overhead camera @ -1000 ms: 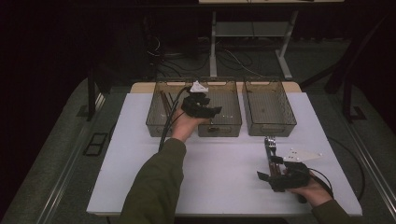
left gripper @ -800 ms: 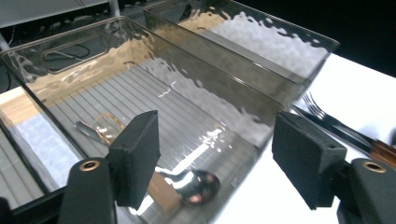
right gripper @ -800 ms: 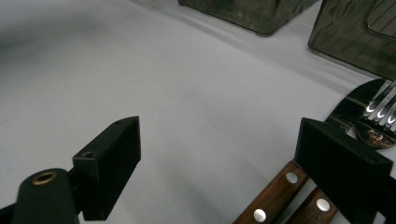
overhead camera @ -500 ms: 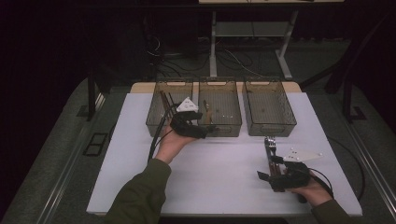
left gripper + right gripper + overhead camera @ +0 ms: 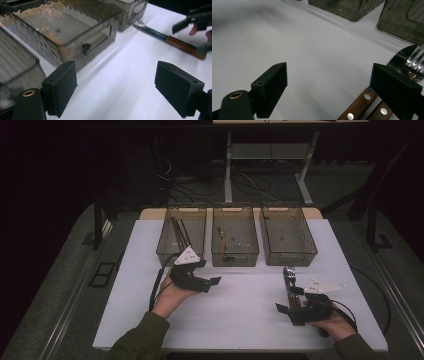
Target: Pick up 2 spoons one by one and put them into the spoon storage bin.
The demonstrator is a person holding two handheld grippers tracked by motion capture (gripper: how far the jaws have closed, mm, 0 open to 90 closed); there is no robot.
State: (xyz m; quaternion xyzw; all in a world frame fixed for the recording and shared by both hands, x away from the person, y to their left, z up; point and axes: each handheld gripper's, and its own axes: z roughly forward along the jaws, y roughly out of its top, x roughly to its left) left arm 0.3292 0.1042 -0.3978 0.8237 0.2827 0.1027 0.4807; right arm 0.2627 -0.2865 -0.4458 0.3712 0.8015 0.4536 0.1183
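Sorting cutlery into bins: sticks lying in the left bin (image 5: 181,236), one piece in the middle bin (image 5: 235,236). Left claw (image 5: 209,283) just opening, empty; right claw (image 5: 283,309) gaping wide beside the wooden-handled cutlery (image 5: 290,281) waiting on the counter (image 5: 240,315).

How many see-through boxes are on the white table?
3, in a row at the table's far edge: left smoky clear plastic bin, middle bin, right bin. None look hidden.
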